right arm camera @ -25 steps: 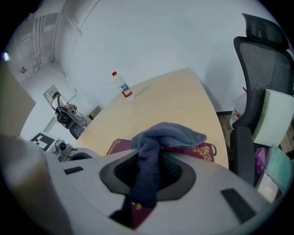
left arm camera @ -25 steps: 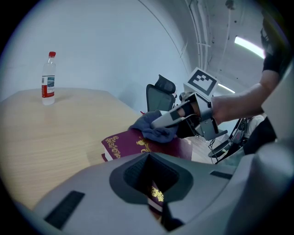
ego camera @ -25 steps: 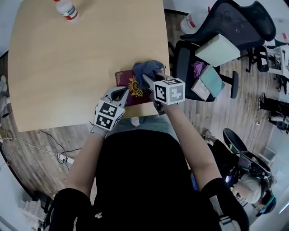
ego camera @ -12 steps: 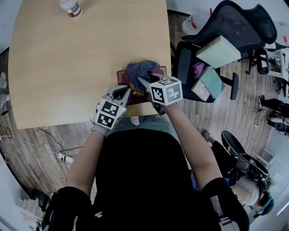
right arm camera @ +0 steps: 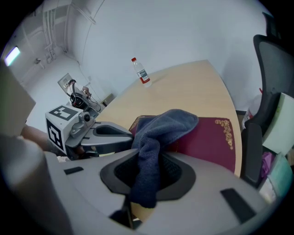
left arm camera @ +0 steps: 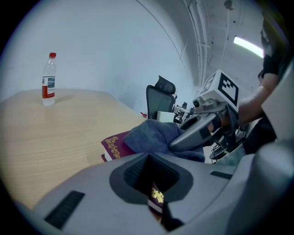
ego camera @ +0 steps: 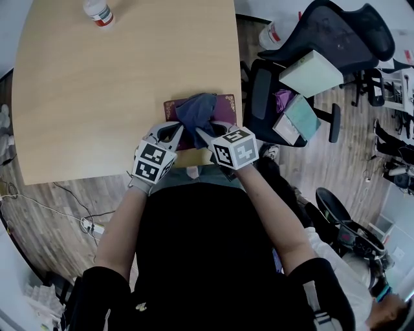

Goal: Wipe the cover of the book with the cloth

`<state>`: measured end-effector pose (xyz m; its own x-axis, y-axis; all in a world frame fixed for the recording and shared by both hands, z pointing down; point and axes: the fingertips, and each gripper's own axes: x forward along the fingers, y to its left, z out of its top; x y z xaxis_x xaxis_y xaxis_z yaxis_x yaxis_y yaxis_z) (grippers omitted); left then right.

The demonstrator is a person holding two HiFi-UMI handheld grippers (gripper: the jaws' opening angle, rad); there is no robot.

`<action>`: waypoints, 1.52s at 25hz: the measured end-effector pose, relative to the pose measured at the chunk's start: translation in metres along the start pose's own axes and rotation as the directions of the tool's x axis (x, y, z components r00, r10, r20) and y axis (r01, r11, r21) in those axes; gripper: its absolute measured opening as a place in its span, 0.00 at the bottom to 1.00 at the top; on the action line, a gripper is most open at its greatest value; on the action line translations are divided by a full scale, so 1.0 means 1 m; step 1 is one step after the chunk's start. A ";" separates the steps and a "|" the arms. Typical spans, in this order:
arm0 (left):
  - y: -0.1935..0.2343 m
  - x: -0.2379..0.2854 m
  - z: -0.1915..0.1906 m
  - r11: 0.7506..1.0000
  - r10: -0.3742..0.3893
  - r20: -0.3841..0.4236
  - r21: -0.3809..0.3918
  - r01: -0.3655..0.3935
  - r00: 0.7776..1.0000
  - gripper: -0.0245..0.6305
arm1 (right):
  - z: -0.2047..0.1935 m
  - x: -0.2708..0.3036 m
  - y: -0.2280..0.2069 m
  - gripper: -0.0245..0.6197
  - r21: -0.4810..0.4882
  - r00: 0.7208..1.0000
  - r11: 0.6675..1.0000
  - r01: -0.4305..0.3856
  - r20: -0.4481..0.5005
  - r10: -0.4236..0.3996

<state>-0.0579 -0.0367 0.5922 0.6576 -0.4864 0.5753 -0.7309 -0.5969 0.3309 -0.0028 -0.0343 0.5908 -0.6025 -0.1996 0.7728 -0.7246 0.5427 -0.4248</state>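
Maroon hardcover book [ego camera: 224,107] with gold ornaments lies at the near right edge of the pale wooden table [ego camera: 116,84]. A crumpled blue-grey cloth [ego camera: 196,113] rests on its cover, one end pinched in the closed jaws of the right gripper [ego camera: 200,132]. The left gripper [ego camera: 178,132] is clamped tight on the book's near left corner. A clear plastic bottle with a red cap [ego camera: 98,11] stands at the far left.

cloth [ego camera: 196,113] on book [ego camera: 224,107], bottle [ego camera: 98,11] far behind on table [ego camera: 97,97]
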 end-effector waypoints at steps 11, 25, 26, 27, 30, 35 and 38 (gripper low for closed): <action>-0.001 -0.002 0.002 0.996 -0.040 0.014 -0.078 0.041 0.999 0.07 | -0.031 -0.009 0.014 0.19 -0.015 0.998 1.000 -0.026 -0.055 0.025; -0.027 -0.054 -0.060 0.988 -0.150 -0.109 -0.050 0.145 0.983 0.31 | -0.031 -0.010 0.013 0.19 -0.013 0.997 0.999 -0.048 -0.067 0.047; -0.031 -0.051 -0.066 0.988 -0.153 -0.127 -0.041 0.149 0.980 0.31 | -0.031 -0.010 0.013 0.19 -0.015 0.997 0.999 -0.048 -0.067 0.047; -0.035 -0.047 -0.069 0.989 -0.148 -0.137 -0.032 0.145 0.979 0.31 | -0.031 -0.010 0.013 0.19 -0.017 0.996 0.999 -0.049 -0.069 0.048; -0.034 -0.035 -0.072 0.996 -0.091 -0.151 0.004 0.093 0.984 0.30 | -0.030 -0.010 0.012 0.19 -0.035 0.996 0.998 -0.055 -0.076 0.052; -0.030 -0.029 -0.073 0.998 -0.053 -0.152 0.032 0.059 0.987 0.28 | -0.036 -0.008 0.022 0.19 -0.069 0.986 0.992 -0.105 -0.139 0.095; -0.032 -0.030 -0.073 0.998 -0.055 -0.138 0.024 0.059 0.989 0.25 | -0.039 -0.004 0.034 0.19 -0.092 0.977 0.986 -0.140 -0.175 0.122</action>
<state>-0.0675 0.0436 0.6195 0.6654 -0.3604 0.6538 -0.6864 -0.6397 0.3459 -0.0119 0.0169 0.5916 -0.6187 0.0139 0.7855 -0.5994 0.6381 -0.4834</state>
